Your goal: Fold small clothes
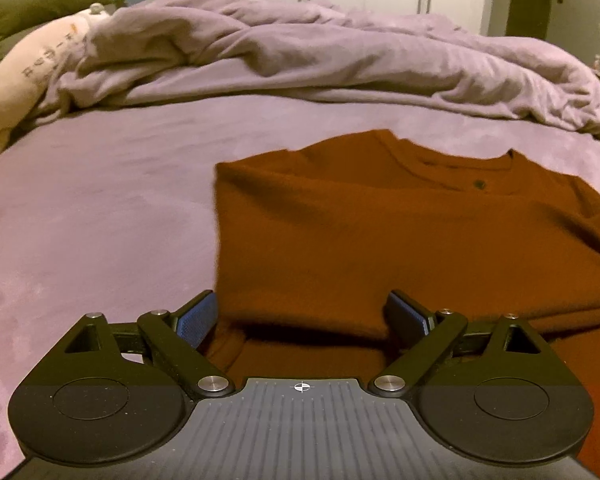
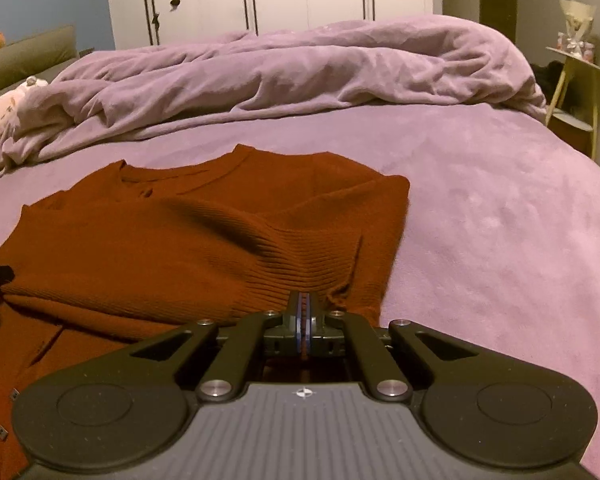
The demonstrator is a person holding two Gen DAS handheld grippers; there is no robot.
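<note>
Lying on the near part of a purple bedsheet (image 2: 500,220), a rust-brown ribbed knit sweater (image 2: 172,248) is seen with its neckline toward the far side and a layer already doubled over its body. The right gripper (image 2: 304,300) is clenched, and its closed tips sit right at the ribbed hem at the sweater's right near corner; whether fabric is actually pinched there cannot be told. The left gripper (image 1: 302,314) is spread wide, its blue pads (image 1: 198,320) set on either side of the folded edge at the left near part, with nothing pressed. The knit is judged soft, light and stretchy, likely to sag and slide over itself when lifted. A hold is best taken on the thicker ribbed hem, at both near corners, through all layers. A crumpled purple duvet (image 1: 320,52) is heaped at the far side, well apart from the sweater.
</note>
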